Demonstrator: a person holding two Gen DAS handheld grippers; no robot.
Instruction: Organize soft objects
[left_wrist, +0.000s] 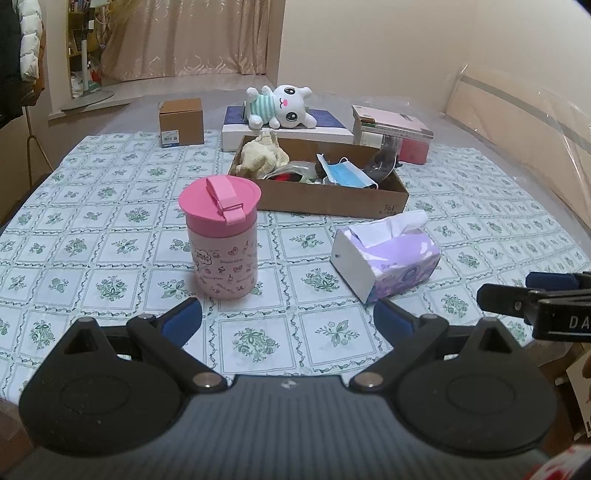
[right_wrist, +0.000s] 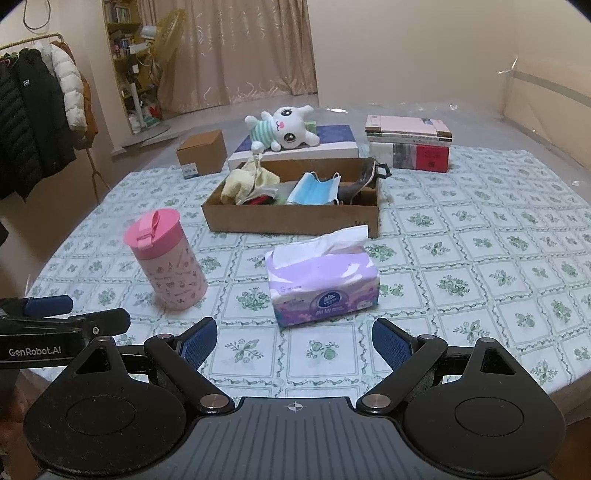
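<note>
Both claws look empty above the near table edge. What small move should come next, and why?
Probably ease the right claw forward toward the tissue pack. It lies loose on the tablecloth just ahead of that open claw, outside the cardboard box that already holds the blue mask and yellow cloth. The left claw faces the hard pink cup instead.

Ahead of the two tongs: one pink cup (right_wrist: 165, 258), one tissue pack (right_wrist: 323, 282), and one open cardboard tray (right_wrist: 291, 221) farther out holding one blue face mask (right_wrist: 314, 188) and one yellow cloth (right_wrist: 245, 182). Beyond it are one plush toy (right_wrist: 282, 129), one small brown box (right_wrist: 201, 153), and one stack of books (right_wrist: 408, 144).
</note>
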